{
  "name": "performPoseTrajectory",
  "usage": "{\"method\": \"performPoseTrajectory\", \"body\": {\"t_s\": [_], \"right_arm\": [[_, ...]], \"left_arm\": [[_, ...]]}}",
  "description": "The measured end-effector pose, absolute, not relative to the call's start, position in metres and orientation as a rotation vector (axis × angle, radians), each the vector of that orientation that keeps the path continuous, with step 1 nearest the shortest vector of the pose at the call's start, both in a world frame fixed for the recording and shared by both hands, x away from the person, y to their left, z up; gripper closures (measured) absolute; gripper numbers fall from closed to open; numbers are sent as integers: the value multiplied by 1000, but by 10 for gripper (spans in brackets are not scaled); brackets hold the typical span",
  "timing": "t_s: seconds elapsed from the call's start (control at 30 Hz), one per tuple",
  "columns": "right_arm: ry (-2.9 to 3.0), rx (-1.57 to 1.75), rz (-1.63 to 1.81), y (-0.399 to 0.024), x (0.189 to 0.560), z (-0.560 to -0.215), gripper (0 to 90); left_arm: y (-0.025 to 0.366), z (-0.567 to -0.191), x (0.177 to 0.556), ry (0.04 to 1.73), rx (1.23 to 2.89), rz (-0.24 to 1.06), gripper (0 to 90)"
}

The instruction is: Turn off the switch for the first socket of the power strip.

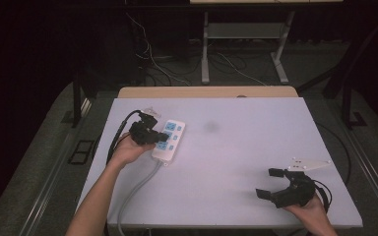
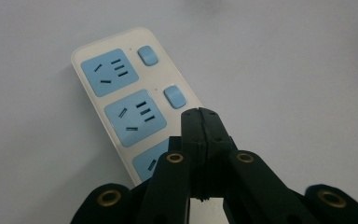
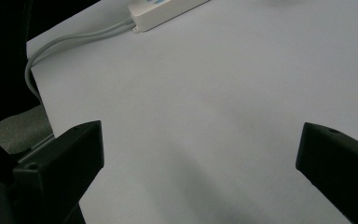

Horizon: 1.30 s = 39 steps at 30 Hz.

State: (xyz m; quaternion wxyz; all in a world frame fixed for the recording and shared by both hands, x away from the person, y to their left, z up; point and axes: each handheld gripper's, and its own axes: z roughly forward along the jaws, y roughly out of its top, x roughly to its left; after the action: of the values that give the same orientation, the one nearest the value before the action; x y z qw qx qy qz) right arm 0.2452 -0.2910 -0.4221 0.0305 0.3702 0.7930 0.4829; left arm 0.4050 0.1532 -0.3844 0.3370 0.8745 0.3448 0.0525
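A white power strip (image 1: 171, 139) with light blue sockets lies at the left of the white table (image 1: 236, 147). In the left gripper view the strip (image 2: 121, 93) shows two sockets in full, each with a blue switch (image 2: 175, 97) beside it. My left gripper (image 2: 199, 114) is shut with nothing between its jaws, its tips over the strip's switch side near the third socket; whether they touch it I cannot tell. In the high view that gripper (image 1: 160, 137) sits at the strip's left edge. My right gripper (image 1: 268, 183) stands open over bare table at the front right (image 3: 200, 154).
The strip's grey cable (image 1: 138, 187) runs from its near end off the table's front edge; in the right gripper view the cable (image 3: 74, 39) curves over the edge. A faint dark smudge (image 1: 210, 127) marks the table's middle. Beyond the far edge are table legs and loose cables on the floor.
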Motion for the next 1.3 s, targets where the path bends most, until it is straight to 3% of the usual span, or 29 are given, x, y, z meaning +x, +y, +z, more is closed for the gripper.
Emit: {"method": "performPoseTrajectory", "body": {"t_s": [1.3], "right_arm": [[2470, 1129, 1473, -290, 245, -424, 6]], "left_arm": [[134, -406, 410, 871, 2361, 77, 892]]}}
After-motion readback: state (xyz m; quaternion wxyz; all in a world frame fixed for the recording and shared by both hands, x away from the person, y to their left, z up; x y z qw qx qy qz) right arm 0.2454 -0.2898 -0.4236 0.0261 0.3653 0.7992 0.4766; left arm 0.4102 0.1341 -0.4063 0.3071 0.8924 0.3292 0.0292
